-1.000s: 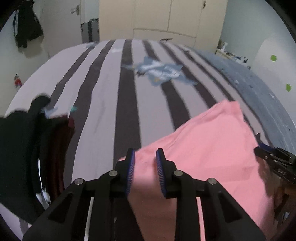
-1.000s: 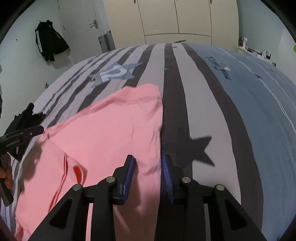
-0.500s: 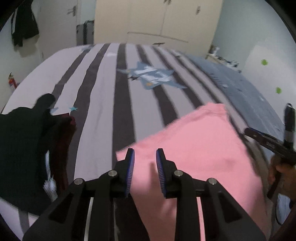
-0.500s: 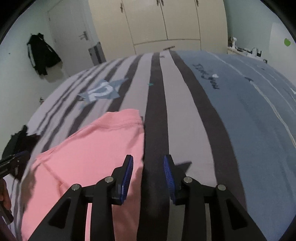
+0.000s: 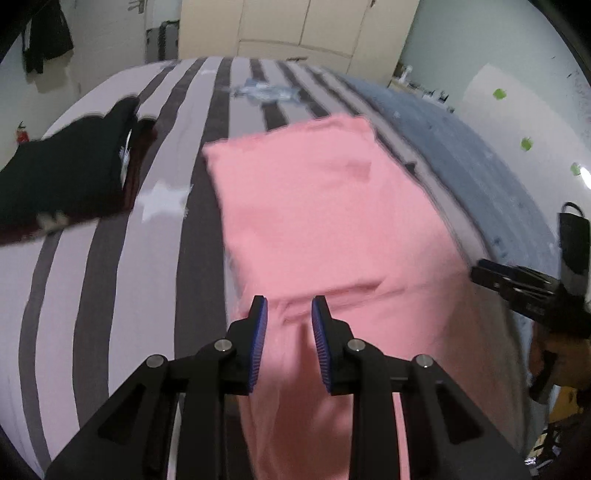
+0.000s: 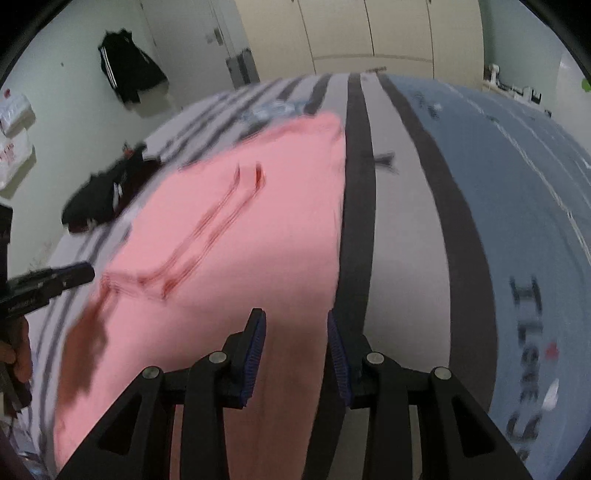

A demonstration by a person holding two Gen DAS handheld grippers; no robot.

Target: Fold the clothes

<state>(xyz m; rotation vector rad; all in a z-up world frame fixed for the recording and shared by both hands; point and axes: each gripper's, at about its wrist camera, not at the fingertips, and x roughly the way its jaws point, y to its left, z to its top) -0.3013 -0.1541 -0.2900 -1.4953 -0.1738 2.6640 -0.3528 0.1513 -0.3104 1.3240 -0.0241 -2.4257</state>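
- Left tongs and right tongs stand partly open, gripping nothing.
- The pink shirt lies flat on the bed; striped cover is bare around its edges.
- Only the right view shows blue bedding with lettering.

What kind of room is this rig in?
Most likely a bedroom: a wide bed with a striped cover, built-in wardrobe doors behind it, and a dark jacket hanging on the wall.

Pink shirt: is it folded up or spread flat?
Partly folded: the pink shirt has one layer lying doubled over another on the bed.
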